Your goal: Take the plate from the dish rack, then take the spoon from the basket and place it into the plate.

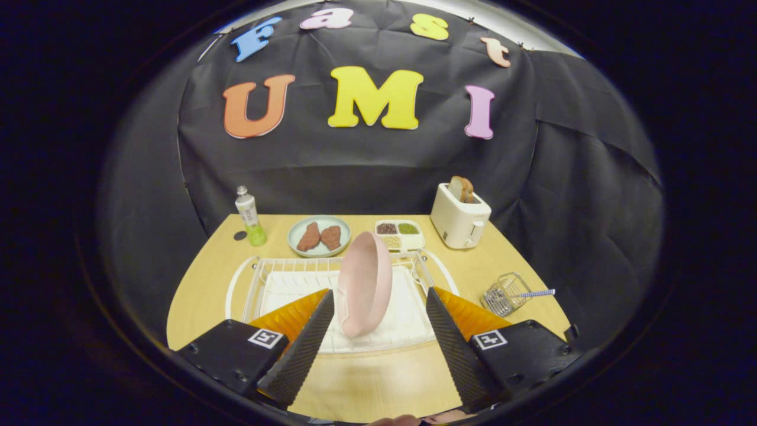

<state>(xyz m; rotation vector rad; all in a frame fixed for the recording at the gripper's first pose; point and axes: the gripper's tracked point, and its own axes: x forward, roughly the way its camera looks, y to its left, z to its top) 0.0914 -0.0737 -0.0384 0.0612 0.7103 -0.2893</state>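
Hand-held gripper (378,302) spread wide, plate (365,284) standing on edge in dish rack (260,278) between fingers, ungripped; basket (502,294) at 2 o'clock.

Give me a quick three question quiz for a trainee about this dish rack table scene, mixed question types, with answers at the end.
1. True or false: the claw is shut on the pink plate.
2. Multiple choice: the spoon sits in A) the wire basket, B) the toaster, C) the dish rack.
3. Short answer: how does the pink plate stand in the dish rack?

Key
1. False: the fingers are spread open, with the plate between them and slightly ahead.
2. A
3. Upright on its edge.
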